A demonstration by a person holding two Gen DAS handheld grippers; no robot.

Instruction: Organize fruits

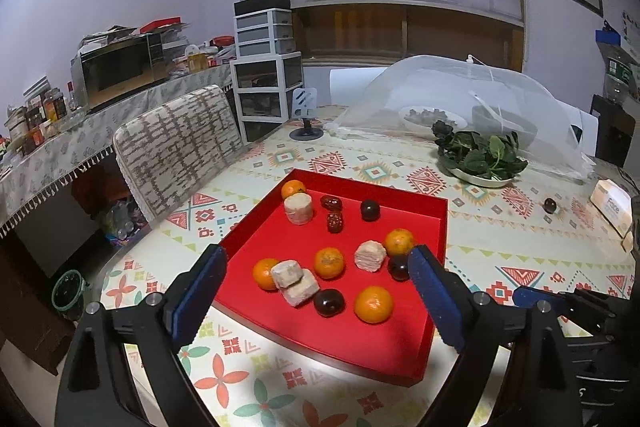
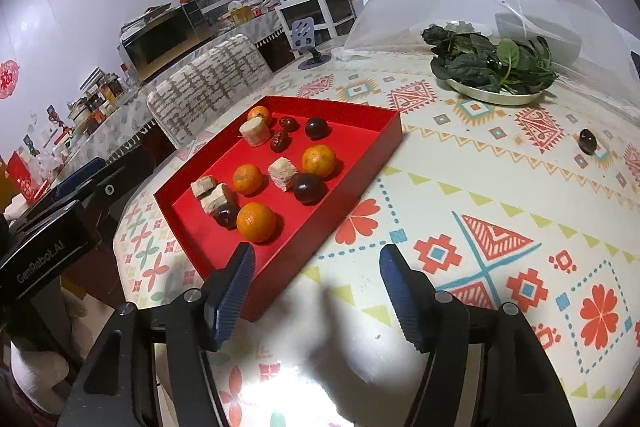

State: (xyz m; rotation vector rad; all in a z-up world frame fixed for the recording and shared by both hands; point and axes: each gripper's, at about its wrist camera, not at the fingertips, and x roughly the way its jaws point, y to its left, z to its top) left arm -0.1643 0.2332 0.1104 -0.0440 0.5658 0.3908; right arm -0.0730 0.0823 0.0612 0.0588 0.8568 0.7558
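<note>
Judging progress: most fruit is gathered in red tray (image 2: 376,143); one dark plum (image 2: 588,141) is left well right of it on the surface (image 2: 460,187); left gripper (image 1: 316,291) and right gripper (image 2: 316,291) are held wide open, empty.

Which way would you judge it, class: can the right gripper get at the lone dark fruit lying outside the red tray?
Probably yes: the right gripper is open, and the dark fruit lies alone on bare tablecloth, nothing between.

On the patterned tablecloth (image 1: 360,171), a plate of green leaves (image 1: 478,157) sits at two o'clock. Behind it stands a mesh food cover (image 1: 460,91). A chair (image 1: 176,143) is at ten o'clock.
</note>
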